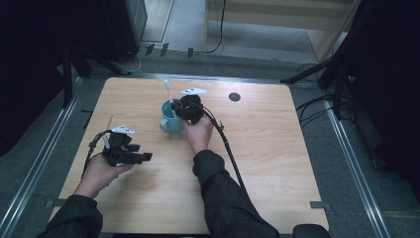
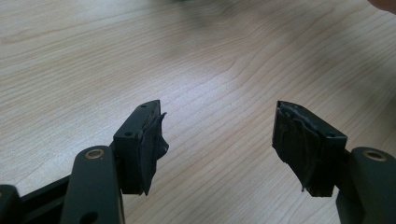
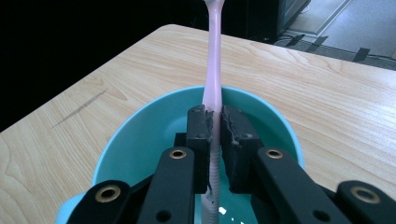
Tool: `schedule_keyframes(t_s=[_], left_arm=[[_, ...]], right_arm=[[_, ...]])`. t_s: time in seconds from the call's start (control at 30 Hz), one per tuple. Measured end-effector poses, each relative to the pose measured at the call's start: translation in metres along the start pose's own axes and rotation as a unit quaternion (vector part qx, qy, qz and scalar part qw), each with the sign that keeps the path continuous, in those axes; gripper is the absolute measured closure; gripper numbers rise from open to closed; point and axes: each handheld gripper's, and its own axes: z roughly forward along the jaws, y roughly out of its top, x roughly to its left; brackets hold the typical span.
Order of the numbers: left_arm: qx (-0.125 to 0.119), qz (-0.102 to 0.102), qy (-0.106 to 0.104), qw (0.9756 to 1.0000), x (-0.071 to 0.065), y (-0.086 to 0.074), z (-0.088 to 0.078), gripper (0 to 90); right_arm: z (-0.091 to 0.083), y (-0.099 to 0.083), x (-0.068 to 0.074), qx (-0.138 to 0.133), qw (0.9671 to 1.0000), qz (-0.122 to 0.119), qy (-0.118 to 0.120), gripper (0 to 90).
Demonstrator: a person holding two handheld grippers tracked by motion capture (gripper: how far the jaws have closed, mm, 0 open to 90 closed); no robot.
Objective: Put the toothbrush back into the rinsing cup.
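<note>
The right tool (image 3: 215, 122) grips the toothbrush (image 3: 213, 70) already inside the cup (image 3: 135, 135); letting go remains. The left tool (image 2: 219, 140) idles, released.

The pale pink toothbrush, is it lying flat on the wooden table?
No, the pale pink toothbrush stands upright in the round teal cup, between the right gripper's black jaws.

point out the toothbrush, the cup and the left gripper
toothbrush (image 3: 213, 70), right gripper view, on the pink handle above the jaws
cup (image 3: 140, 126), right gripper view, on the teal inner wall
left gripper (image 2: 219, 140), left gripper view, midway between its open fingertips
</note>
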Motion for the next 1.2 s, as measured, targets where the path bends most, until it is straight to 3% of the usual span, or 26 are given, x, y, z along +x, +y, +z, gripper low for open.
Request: schedule_keyframes(t_s=[0.17, 0.43, 0.63, 0.87, 1.03, 1.07, 1.2], left_arm=[[-0.002, -0.001, 0.0, 1.0, 0.0, 0.0, 0.0, 33.4], [-0.001, -0.004, 0.002, 1.0, 0.0, 0.0, 0.0, 33.4], [0.0, -0.002, 0.003, 1.0, 0.0, 0.0, 0.0, 33.4], [0.002, -0.002, 0.003, 1.0, 0.001, 0.0, 0.0, 33.4], [0.005, 0.0, 0.003, 1.0, 0.0, 0.0, 0.002, 33.3], [0.005, 0.0, 0.003, 1.0, 0.0, 0.001, 0.002, 33.3], [0.009, 0.003, 0.006, 0.9999, 0.0, 0.0, 0.002, 33.3]], right_arm=[[-0.003, 0.001, 0.0, -0.003, 0.9999, 0.009, 0.006, 78.9], [-0.016, 0.011, 0.003, -0.02, 0.9998, -0.002, 0.005, 79.1], [-0.031, 0.017, 0.008, -0.014, 0.9996, 0.002, 0.024, 79.0], [-0.043, 0.016, 0.013, 0.011, 0.9991, -0.014, 0.04, 76.5], [-0.053, 0.014, 0.022, 0.026, 0.9975, -0.038, 0.053, 76.4], [-0.056, 0.013, 0.027, 0.031, 0.9965, -0.053, 0.057, 76.4], [-0.063, 0.011, 0.031, 0.043, 0.9947, -0.066, 0.065, 75.6]])
